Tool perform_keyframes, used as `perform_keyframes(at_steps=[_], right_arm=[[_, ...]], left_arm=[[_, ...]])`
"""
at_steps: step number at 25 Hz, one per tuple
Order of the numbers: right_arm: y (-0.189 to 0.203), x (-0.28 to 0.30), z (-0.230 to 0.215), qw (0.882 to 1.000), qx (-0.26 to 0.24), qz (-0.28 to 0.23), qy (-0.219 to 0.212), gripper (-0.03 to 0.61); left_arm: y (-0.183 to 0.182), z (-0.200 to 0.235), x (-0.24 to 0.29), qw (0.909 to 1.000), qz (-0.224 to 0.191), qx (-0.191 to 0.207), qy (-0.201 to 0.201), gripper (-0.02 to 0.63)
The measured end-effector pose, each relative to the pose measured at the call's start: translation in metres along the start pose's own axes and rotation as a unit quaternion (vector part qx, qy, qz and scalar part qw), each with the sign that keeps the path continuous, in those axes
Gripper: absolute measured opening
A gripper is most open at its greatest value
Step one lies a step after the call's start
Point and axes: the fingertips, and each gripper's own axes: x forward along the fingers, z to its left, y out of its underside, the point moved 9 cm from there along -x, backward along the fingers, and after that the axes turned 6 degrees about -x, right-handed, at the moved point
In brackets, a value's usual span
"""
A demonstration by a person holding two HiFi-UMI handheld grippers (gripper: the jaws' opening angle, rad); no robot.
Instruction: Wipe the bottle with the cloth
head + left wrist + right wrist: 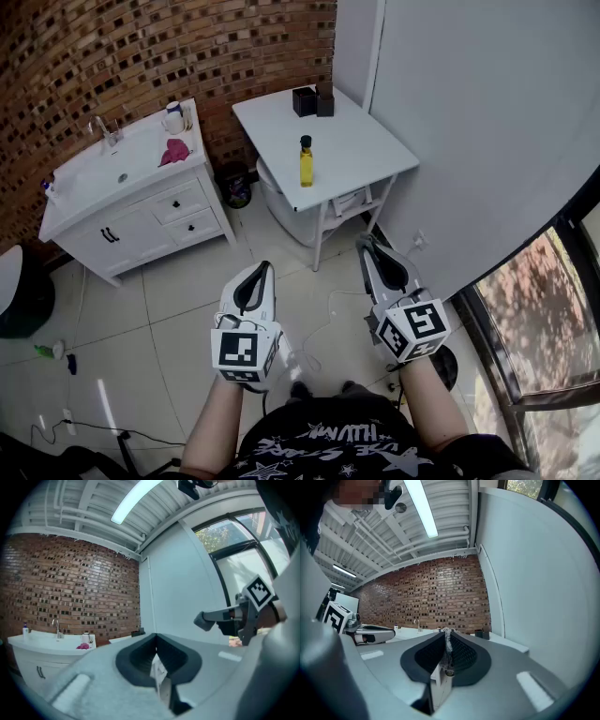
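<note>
well to the left of the white table [356,141], a white sink cabinet [94,178] stands against the brick wall [141,56]. the pink cloth [174,151] lies crumpled on the cabinet's top, at the end nearer the table. a white cup [174,117] stands just behind it, and the faucet [105,131] is farther from the table. a dark bin [235,184] sits on the floor just beside the table's left edge.

on the table, the yellow bottle [306,161] with its dark cap stands upright near the left front edge. it is well apart from the two black boxes [313,100] at the table's far corner.

on the person's side of the table and well apart from it, both grippers are held over the tiled floor, pointing level toward the table. the left gripper [261,267] is off the table's left front side, with its jaws pressed together and empty. the right gripper [366,239] is nearer the table's front leg, its jaws likewise pressed together and empty. neither gripper touches the cloth or the bottle.
</note>
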Motion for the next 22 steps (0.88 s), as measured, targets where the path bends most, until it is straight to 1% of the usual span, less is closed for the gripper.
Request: perform_keyframes(at_steps=[3,5,9,12,17,19,22], right_arm=[[-0.004,0.002,0.005,1.0,-0.011,-0.003,0.027,0.037],[-0.005,0.004,0.007,0.999,-0.01,-0.004,0.038,0.037],[0.0,0.01,0.002,0.999,-0.002,0.004,0.046,0.037],[0.005,0.022,-0.008,0.999,0.001,0.002,0.051,0.037],[0.013,0.059,-0.031,0.999,0.012,-0.012,0.048,0.037],[0.02,0.081,-0.046,0.999,0.016,-0.014,0.043,0.037],[0.025,0.12,-0.074,0.999,0.022,-0.017,0.038,0.037]], left_arm=[[-0.004,0.015,0.001,0.9998,0.006,-0.014,0.013,0.005],[-0.005,0.024,0.002,0.9997,0.009,-0.013,0.017,0.005],[-0.002,0.033,0.01,0.9998,0.011,-0.008,0.016,0.005],[0.001,0.034,0.025,0.9998,0.009,-0.003,0.019,0.005],[0.01,0.045,0.06,0.9998,0.01,-0.007,0.016,0.005],[0.014,0.048,0.082,0.9997,0.018,-0.008,0.015,0.005],[0.014,0.057,0.123,0.9998,0.018,-0.006,0.009,0.005]])
